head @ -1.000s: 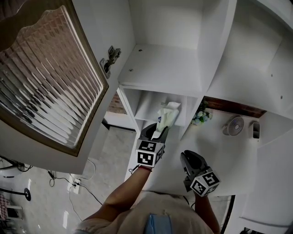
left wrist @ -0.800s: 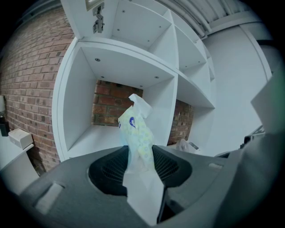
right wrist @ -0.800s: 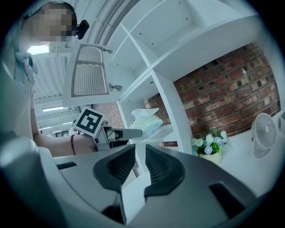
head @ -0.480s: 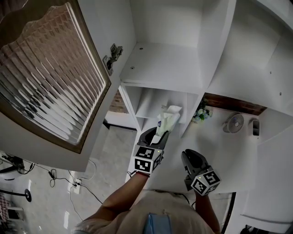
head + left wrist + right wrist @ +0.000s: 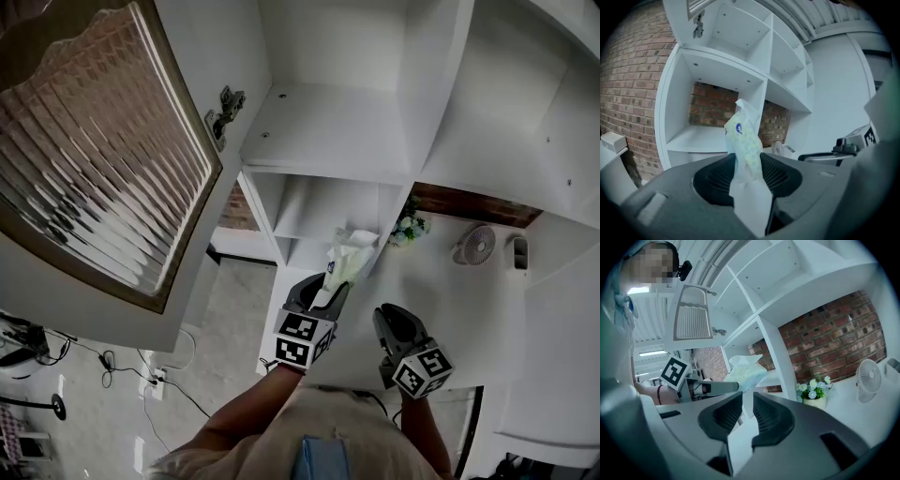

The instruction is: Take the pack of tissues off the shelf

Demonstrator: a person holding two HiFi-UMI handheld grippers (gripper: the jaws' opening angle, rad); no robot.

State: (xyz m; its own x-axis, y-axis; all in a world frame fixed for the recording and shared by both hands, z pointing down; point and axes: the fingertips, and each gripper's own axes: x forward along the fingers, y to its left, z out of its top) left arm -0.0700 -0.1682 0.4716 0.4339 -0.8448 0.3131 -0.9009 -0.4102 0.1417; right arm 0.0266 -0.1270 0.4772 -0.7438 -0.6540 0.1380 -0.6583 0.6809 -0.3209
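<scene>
Gripping the pack of tissues (image 5: 744, 140) in my left claw (image 5: 748, 165), I had the jaws partway closed. Their ribbed pads pressed on the lower end of the soft, pale-green wrapper. It bulged out above them, with a round blue mark near the top and a crumpled white flap at its tip. The pack stood nearly upright out of the jaws, in the air before the white shelf unit (image 5: 764, 91), in line with the upright divider between two open compartments. The shelf board lay behind it, and I could see no part of the pack touching it. A red brick wall (image 5: 710, 105) showed through the open backs of those compartments. From the head view, my left claw reached up from my forearm toward the lower compartment, with the pack at its tip and the marker cube facing the camera. My right claw (image 5: 746, 401) hung just beside the left one and apart from it, its jaws drawn almost together with only a slit between them and nothing in that slit. Along those jaws I saw the left claw side-on, the pack poking out ahead of it. On the white counter (image 5: 450, 300) right of the shelf stood a small pot of flowers (image 5: 814, 391) near the upright, and a little white fan (image 5: 869, 377) farther along. Up to my left, a cabinet door (image 5: 94, 159) with a ribbed glass panel stood swung open, its hinge (image 5: 225, 101) showing at the edge.
</scene>
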